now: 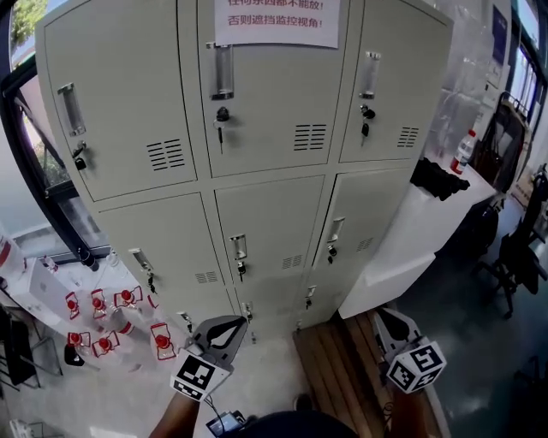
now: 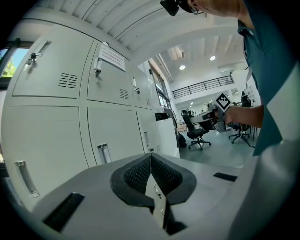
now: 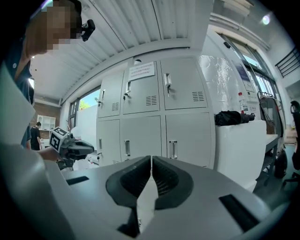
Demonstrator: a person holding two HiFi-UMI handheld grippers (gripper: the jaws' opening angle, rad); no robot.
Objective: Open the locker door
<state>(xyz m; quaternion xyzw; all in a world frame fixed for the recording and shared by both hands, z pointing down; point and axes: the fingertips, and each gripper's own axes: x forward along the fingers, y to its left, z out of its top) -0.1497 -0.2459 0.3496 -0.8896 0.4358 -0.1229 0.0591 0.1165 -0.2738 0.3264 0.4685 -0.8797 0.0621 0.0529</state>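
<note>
locker (image 1: 257, 158): matt painted metal | notice (image 1: 276, 21): paper | boards (image 1: 338, 368): wood slats

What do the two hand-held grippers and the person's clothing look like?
Both the left hand-held gripper and right hand-held gripper are grey with black ribbed pads. Each carries a white cube printed with black square markers. The person wears a teal shirt.

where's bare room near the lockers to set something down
The white counter is bare from the black bag to its near end. The wooden platform at the foot of the lockers also looks free. The floor to their left is crowded with red-capped bottles.
</note>
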